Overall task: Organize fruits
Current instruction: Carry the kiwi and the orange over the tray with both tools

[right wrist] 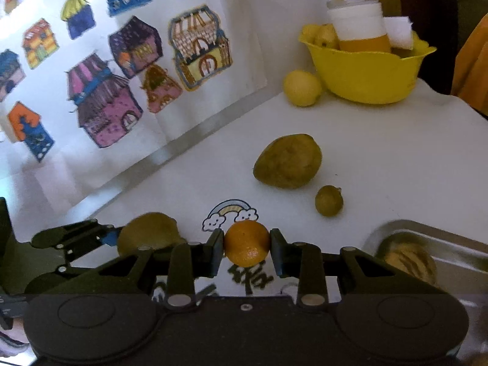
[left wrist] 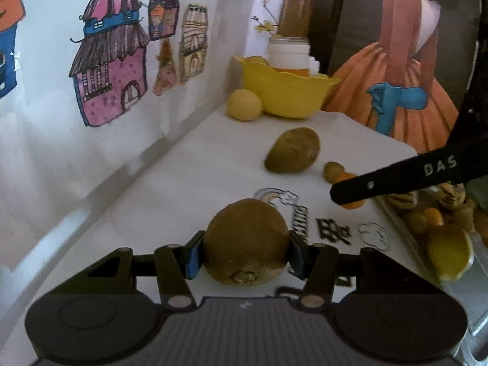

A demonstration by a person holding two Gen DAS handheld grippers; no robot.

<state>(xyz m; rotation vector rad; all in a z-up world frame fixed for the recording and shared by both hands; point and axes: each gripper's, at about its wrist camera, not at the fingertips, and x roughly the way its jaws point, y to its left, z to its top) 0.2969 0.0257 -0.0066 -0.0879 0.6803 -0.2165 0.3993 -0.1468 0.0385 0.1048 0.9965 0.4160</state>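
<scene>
**A fruit in each grip**

My left gripper [left wrist: 246, 250] is pinching a kiwi [left wrist: 246, 244] — the blue pads press its two sides, the jaws standing moderately wide around it, stem end facing my camera. The kiwi sits low over the white table [left wrist: 189, 164]; whether it touches the surface I cannot tell.

My right gripper [right wrist: 246, 248] has its jaws drawn close in on a small orange [right wrist: 246, 247], both pads pressed against it. It hangs above the printed rainbow sticker [right wrist: 230, 215] and the dark lettering on the table. From the right wrist view, my left gripper and its kiwi show just to the left of the orange.

To my right lies a metal tray [right wrist: 427, 231] at the table's edge, with a ridged tan thing in it that I cannot make out; the left wrist view shows more small fruits reflected or heaped there, blurred.

Further out on the table rests a large brownish-green fruit [right wrist: 288, 161], and just beside it a small round green one [right wrist: 328, 200], the two apart by a narrow gap.

At the far end stands a yellow bowl [right wrist: 366, 73] holding a white-and-orange jar [right wrist: 358, 27] and some yellow fruit, with a lemon [right wrist: 302, 87] touching or nearly touching the bowl's left side. Coloured drawings of houses [right wrist: 103, 103] cover the wall on the left.
</scene>
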